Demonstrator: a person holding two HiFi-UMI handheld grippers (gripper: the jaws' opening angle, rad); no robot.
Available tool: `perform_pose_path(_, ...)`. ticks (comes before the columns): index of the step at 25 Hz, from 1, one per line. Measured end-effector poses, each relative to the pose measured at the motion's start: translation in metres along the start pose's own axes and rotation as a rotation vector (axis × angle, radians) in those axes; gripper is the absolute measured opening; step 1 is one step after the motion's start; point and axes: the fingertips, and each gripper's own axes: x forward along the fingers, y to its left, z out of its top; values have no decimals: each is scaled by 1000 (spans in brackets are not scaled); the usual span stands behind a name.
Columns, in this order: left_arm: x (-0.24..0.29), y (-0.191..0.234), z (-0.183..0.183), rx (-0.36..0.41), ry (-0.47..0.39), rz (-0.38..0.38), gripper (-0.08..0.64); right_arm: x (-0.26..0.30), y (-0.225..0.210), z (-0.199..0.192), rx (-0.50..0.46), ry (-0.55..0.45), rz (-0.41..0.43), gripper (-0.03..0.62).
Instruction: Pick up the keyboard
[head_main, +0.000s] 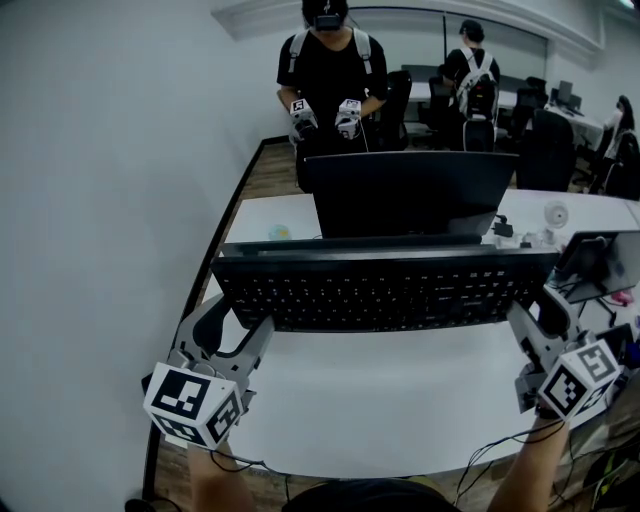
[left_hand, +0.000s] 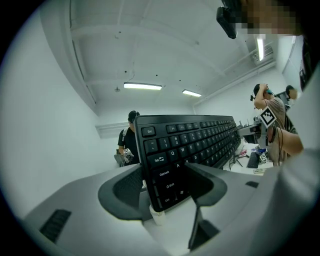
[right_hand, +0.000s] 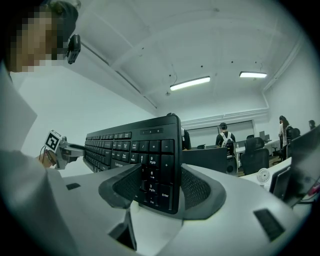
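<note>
A black keyboard (head_main: 385, 290) hangs level above the white table (head_main: 400, 400), keys tilted toward me, in front of the monitor. My left gripper (head_main: 232, 318) is shut on its left end. In the left gripper view the keyboard (left_hand: 195, 137) stands between the two grey pads, with the gripper (left_hand: 167, 187) clamped over the Ctrl and Shift corner. My right gripper (head_main: 535, 312) is shut on the right end. In the right gripper view the keyboard (right_hand: 125, 145) runs off to the left, and the gripper (right_hand: 160, 187) grips its number-pad edge.
A dark monitor (head_main: 405, 190) stands just behind the keyboard. A small white fan (head_main: 556, 215) and a tilted screen (head_main: 600, 262) sit at the right. A person (head_main: 330, 70) with two grippers stands beyond the table. Office chairs and more people are at the back right.
</note>
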Motion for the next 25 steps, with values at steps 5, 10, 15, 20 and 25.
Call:
perform_pose_path(5,1,0,-1,0,13,-4,264,0,0,1,1,0,0,247)
perform_pose_path(10,1,0,-2,4,13,-2,264,0,0,0,1,4,-2,247)
perform_pose_path(15,1,0,-2,7,13,-8,264,0,0,0,3,4,-3,247)
perform_pose_path(20,-2,1,2,12,9,-5,264,-1,1,3,3,-12,-8,247)
perform_pose_path(25,-3,1,3,20,-3,2,264,-1,1,3,2,-35,-7,247)
